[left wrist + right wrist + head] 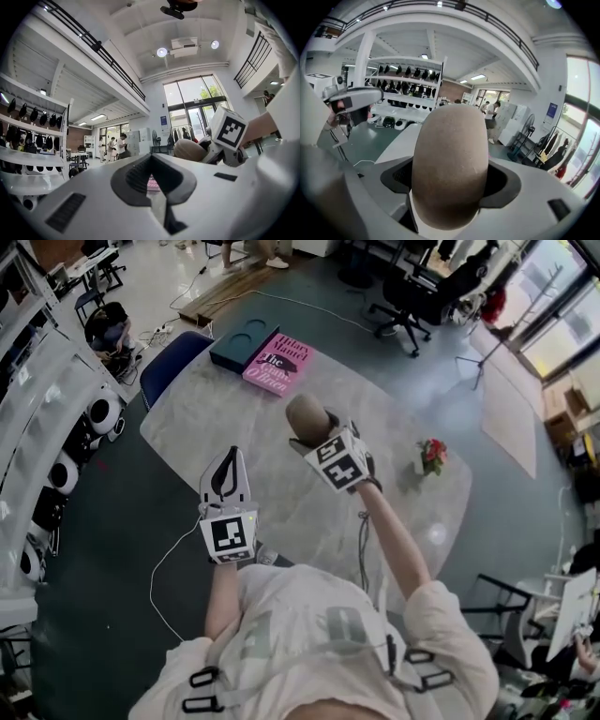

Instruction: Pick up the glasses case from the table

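Note:
A tan, rounded glasses case (307,417) is held up above the marble table (394,427), with my right gripper (314,432) shut on it. In the right gripper view the glasses case (450,161) fills the middle, clamped between the two jaws. My left gripper (225,472) hovers to the left of the case, lower in the head view, its jaws together and holding nothing. From the left gripper view the left gripper (157,187) points level across the room, and the glasses case (190,150) shows to its right beside the right gripper's marker cube (228,129).
A pink book (277,361) and a dark blue tray (243,344) lie at the table's far edge. A small pot of red flowers (430,455) stands at the right. A blue chair (169,362) sits off the far left corner. Shelves line the left.

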